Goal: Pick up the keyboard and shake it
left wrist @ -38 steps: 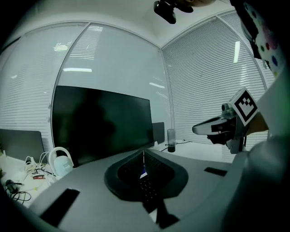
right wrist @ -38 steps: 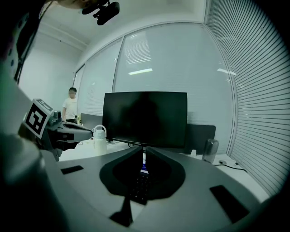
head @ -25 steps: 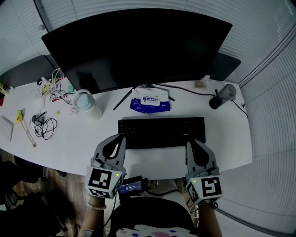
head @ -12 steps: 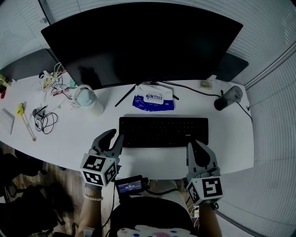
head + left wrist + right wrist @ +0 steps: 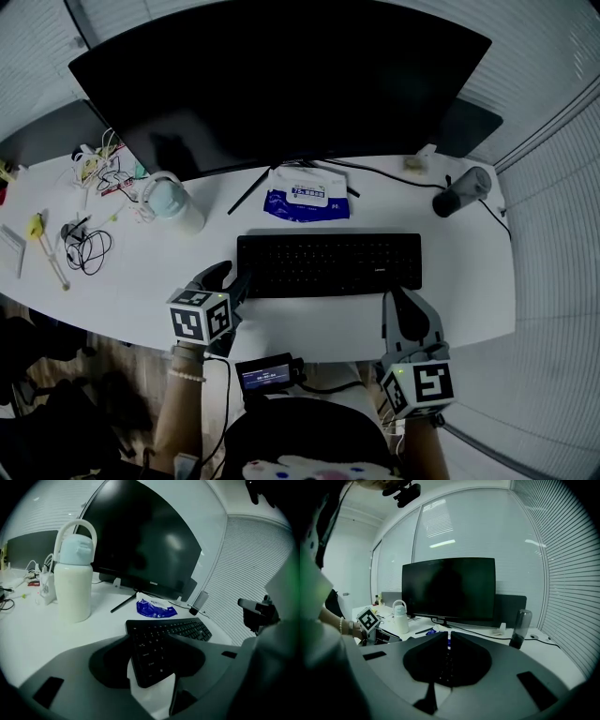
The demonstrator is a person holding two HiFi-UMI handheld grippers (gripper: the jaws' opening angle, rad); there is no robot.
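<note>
The black keyboard (image 5: 328, 264) lies flat on the white desk (image 5: 309, 323) below the monitor. My left gripper (image 5: 227, 279) is low at the keyboard's left end. In the left gripper view its jaws have just been opening and stand wide around the keyboard's (image 5: 187, 627) near left corner, with no pad pressing on it; the left gripper (image 5: 150, 637) is open. My right gripper (image 5: 396, 295) hovers at the desk's front edge just short of the keyboard's right end. The right gripper (image 5: 449, 637) is shut with nothing in it, and the keyboard shows only dimly behind its jaws.
A large dark monitor (image 5: 281, 84) on thin legs stands behind the keyboard. A white handled bottle (image 5: 173, 206) is at left, a blue wipes pack (image 5: 307, 197) under the monitor, and a dark cylinder (image 5: 457, 192) at far right. Cables and small items (image 5: 89, 248) lie at far left.
My left gripper has dropped down to the keyboard's left end, rolled over, and its jaws have opened. The right gripper has stayed where it was, shut.
</note>
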